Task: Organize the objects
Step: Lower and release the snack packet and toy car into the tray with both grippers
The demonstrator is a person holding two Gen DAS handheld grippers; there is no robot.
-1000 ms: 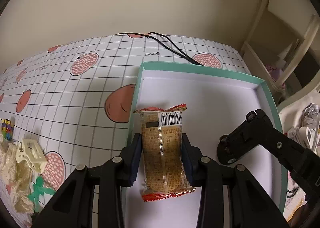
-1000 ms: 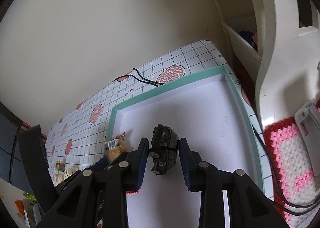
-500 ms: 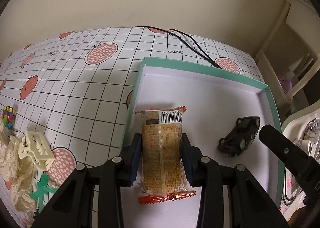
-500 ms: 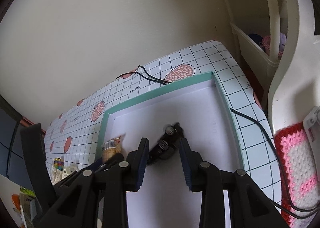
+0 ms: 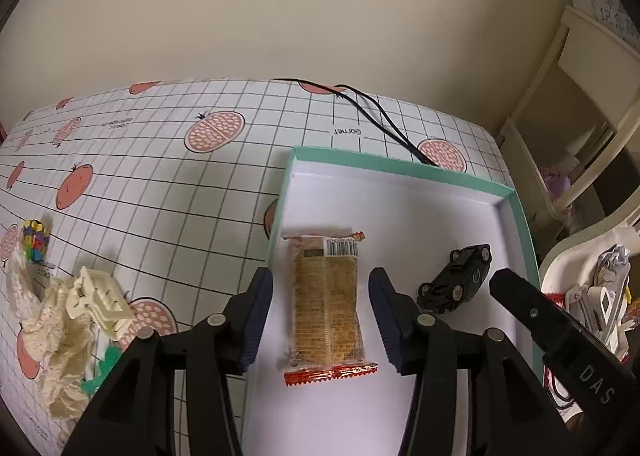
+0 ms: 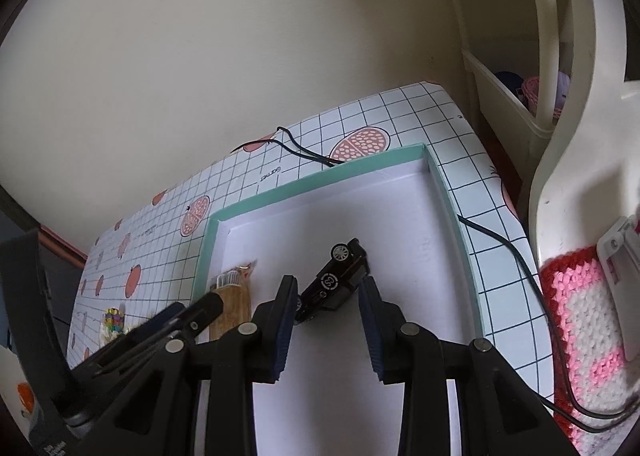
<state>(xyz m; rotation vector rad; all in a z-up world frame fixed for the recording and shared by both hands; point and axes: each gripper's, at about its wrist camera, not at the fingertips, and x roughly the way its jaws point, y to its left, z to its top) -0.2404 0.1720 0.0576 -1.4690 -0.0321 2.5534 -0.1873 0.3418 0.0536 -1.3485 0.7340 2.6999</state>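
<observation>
Left gripper [image 5: 320, 308]: jaws spread wide, w/ a clear gap on each side of the snack pack [image 5: 326, 306]; fingers not touching it. Pack lies flat on the white floor of the tray [image 5: 400, 169], close to the tray's left wall, long axis along the fingers, barcode end pointing away from the camera, red crimped seam nearest.

Right gripper [image 6: 326, 318]: jaws also wide apart. Toy car [image 6: 334, 284] sits on the tray floor, rear part between the fingertips, front past them. Car lies on its side, wheels visible, set at a diagonal. Whether the left pad touches the car: cannot tell. Right pad is clear of it. In the left view the same car [image 5: 456, 282] is just right of the left gripper's right finger, approx. mid-tray, apart from the pack; the right gripper's finger [image 5: 532, 312] shows just beside it.

Tray: teal rim, white inside, resting on a grid-pattern tablecloth [image 5: 160, 175] w/ red fruit prints.

Left of tray, on the cloth: cream hair clip [image 5: 100, 302] on top of lace fabric [image 5: 60, 344]; green piece [image 5: 102, 372] partly under them; small multicolour item [image 5: 34, 240] farther out, too small to identify.

Beyond tray: black cable [image 5: 376, 117] runs across the cloth to the tray's far rim. Cream wall behind. Cream shelf unit [image 6: 516, 103] to the right.
</observation>
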